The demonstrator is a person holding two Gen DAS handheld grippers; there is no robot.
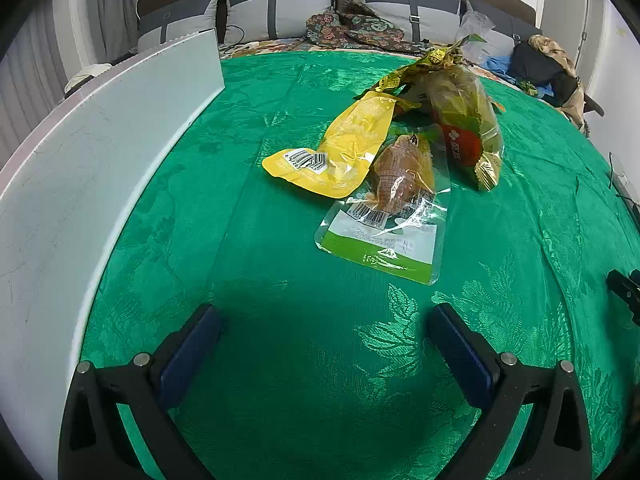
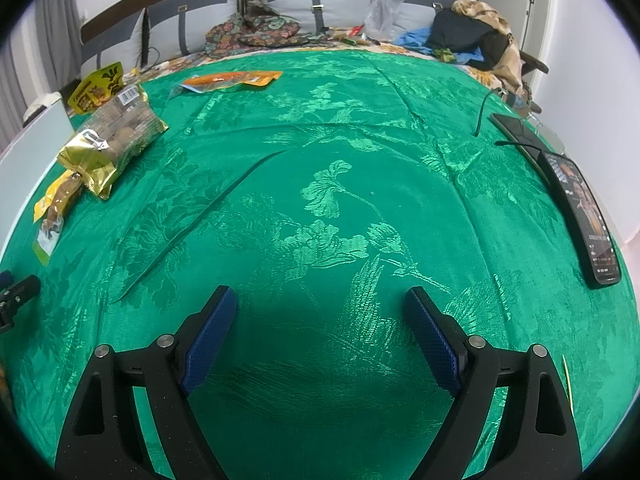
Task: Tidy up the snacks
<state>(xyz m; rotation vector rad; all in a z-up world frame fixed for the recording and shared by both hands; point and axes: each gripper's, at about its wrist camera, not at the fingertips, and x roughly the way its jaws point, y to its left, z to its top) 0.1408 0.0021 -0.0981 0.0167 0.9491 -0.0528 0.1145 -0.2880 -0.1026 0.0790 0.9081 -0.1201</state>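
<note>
Snacks sit in a loose heap ahead of my left gripper (image 1: 324,320), whose jaws are spread wide over bare green cloth (image 1: 280,360), holding nothing. I judge they are kept apart so I can come in over a packet edge. Nearest in that view lies the clear packet (image 1: 392,216) with a green band, flat and barcode up; the yellow pouch (image 1: 340,156) touches it on the left, and the gold bag (image 1: 468,120) leans against both from behind. A white box wall (image 1: 100,160) runs along the left, probably where the packets belong. My right gripper (image 2: 320,308) also has its jaws spread and empty, hovering over open cloth well apart from the heap. Farther off, an orange packet (image 2: 228,79) lies alone near the far edge, and a phone (image 2: 584,216) rests at the right.
</note>
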